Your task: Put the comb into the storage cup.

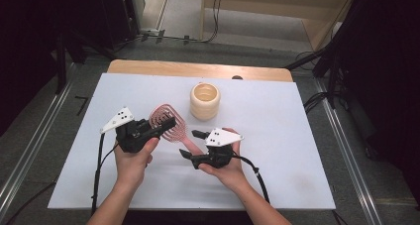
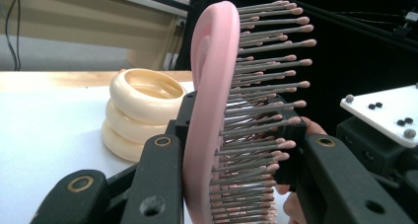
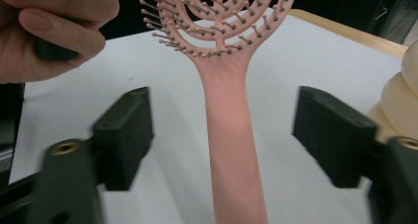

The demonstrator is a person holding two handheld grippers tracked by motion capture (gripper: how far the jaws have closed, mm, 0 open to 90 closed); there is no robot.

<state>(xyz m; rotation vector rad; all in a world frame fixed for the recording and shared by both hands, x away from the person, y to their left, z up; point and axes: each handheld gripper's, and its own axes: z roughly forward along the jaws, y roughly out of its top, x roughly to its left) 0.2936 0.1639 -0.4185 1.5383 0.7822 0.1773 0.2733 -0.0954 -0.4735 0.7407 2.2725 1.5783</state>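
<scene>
White table [image 1: 277,150], pink hairbrush [image 1: 171,122] clamped in left hand-held gripper [image 1: 166,123], cream cup [image 1: 205,101] nearby

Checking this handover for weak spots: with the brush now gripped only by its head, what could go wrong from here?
The left gripper clamps the pink hairbrush across its bristles, a springy hold that may slip or bend them. The right gripper is open around the handle, so the brush could sag or twist. Swinging it might knock the cream holder.

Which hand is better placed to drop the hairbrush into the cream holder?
Left. The left gripper is clamped on the hairbrush head beside the holder; the right gripper stands open around the handle.
</scene>
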